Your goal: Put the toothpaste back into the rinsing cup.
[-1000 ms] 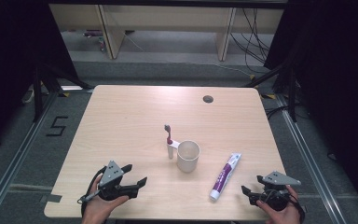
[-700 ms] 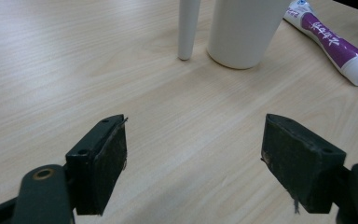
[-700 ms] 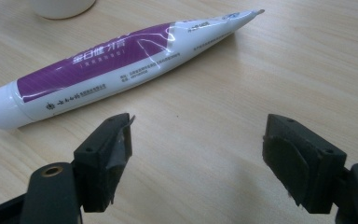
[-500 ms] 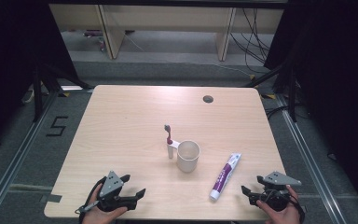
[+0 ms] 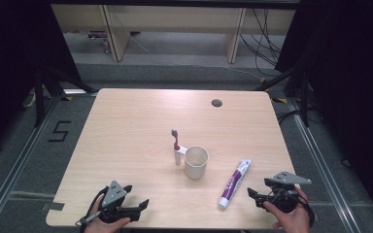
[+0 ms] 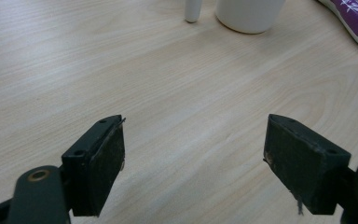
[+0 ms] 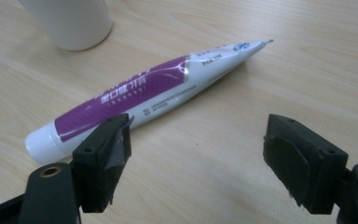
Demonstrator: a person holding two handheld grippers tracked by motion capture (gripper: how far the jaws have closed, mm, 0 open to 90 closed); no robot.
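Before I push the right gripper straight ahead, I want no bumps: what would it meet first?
Probably the toothpaste tube, lying just past the open right gripper; behind it stands the white cup. Depth is uncertain.

A purple-and-white toothpaste tube (image 7: 144, 93) lies flat on the table, white cap toward the near edge and crimped tail pointing away. It rests just ahead of the right gripper's fingers (image 7: 105, 154), closest to one of them and touching neither. A white cup (image 5: 196, 162) stands upright farther beyond, well ahead of the left gripper's fingers (image 6: 98, 163).
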